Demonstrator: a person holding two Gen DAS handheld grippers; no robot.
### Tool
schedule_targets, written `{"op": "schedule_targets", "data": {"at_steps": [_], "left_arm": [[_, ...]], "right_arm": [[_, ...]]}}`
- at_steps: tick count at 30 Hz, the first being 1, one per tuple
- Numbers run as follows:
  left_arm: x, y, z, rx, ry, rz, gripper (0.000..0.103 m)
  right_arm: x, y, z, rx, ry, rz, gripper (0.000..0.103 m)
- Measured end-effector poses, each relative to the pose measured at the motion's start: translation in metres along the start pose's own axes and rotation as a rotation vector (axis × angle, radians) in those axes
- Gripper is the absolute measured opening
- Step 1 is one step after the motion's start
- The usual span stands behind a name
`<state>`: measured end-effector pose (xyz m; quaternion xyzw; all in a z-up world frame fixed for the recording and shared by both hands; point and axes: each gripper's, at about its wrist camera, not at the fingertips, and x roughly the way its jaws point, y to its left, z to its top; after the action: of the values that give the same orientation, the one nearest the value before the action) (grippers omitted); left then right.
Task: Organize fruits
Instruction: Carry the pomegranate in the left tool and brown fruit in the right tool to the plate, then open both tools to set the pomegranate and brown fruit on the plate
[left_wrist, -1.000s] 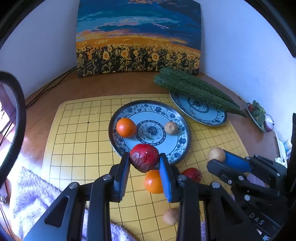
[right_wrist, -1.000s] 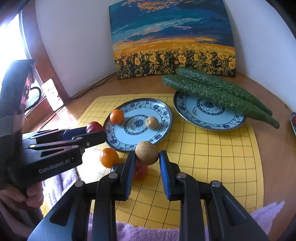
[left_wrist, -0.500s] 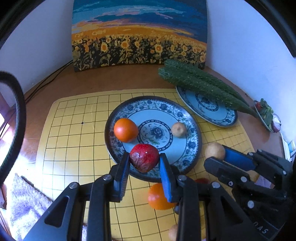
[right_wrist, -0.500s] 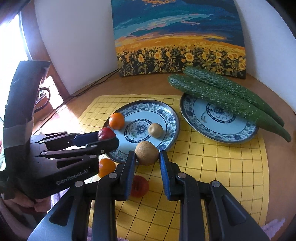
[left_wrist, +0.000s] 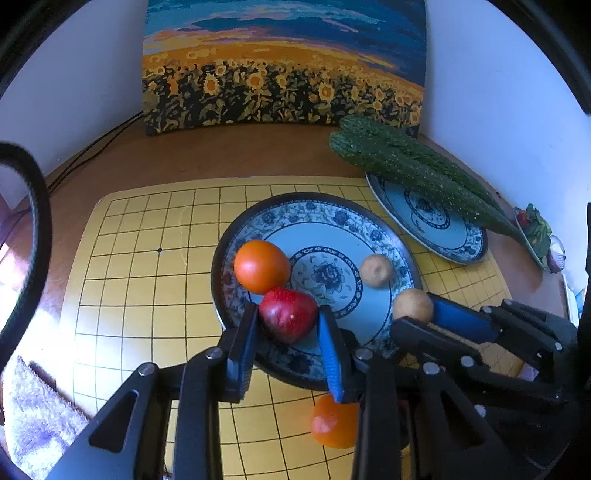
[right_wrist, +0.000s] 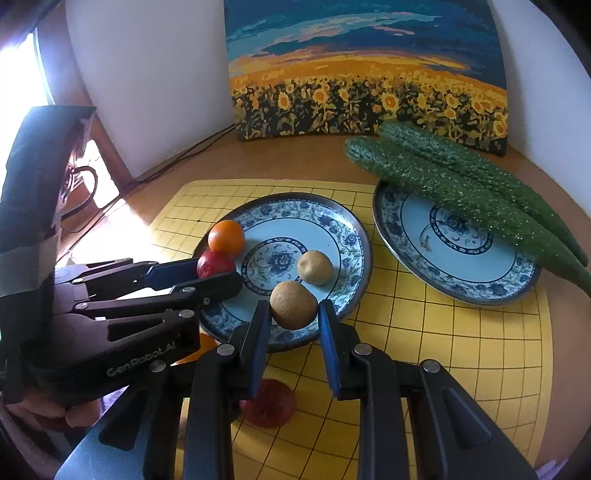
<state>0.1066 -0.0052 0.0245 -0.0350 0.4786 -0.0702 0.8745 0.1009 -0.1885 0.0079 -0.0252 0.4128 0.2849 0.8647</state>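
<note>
Right now the left gripper (left_wrist: 287, 325) is closed on a red apple (left_wrist: 289, 314), its blue pads pressing the fruit from both sides, above the near rim of the blue-patterned plate (left_wrist: 325, 210). Just beyond the apple, an orange (left_wrist: 261, 266) lies on the plate, seemingly touching the apple in this view. Farther ahead and to the right on the same plate sits a small brown fruit (left_wrist: 376, 270). Below the left gripper, another orange (left_wrist: 332, 424) lies on the yellow grid mat (left_wrist: 147, 266).

The right gripper (right_wrist: 292, 325) is clamped on a second round brown fruit (right_wrist: 293, 304), held over the near edge of the same plate (right_wrist: 354, 236). Under this gripper, a red fruit (right_wrist: 269, 404) lies on the mat (right_wrist: 461, 332). To its left the left gripper (right_wrist: 218, 273) reaches in with the apple (right_wrist: 215, 264), and a hand (right_wrist: 55, 410) shows at its handle.

Ahead and to the right of the right gripper, a second patterned plate (right_wrist: 461, 291) carries two long green cucumbers (right_wrist: 461, 192) across its far rim. Beyond everything, a sunflower painting (right_wrist: 369, 81) leans against the white wall on the brown surface (right_wrist: 295, 162).
</note>
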Motion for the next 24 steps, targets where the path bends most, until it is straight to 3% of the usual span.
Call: {"op": "schedule_targets", "data": {"at_steps": [16,24], "left_arm": [[0.003,-0.003,0.004,0.013,0.008,0.002,0.033],[-0.006,-0.003,0.004,0.013,0.019,0.006,0.039]], "right_arm": [[0.007,-0.006,0.002,0.002,-0.017,-0.016,0.028],[-0.001,-0.011,0.0,0.047,-0.044,-0.009,0.042]]}}
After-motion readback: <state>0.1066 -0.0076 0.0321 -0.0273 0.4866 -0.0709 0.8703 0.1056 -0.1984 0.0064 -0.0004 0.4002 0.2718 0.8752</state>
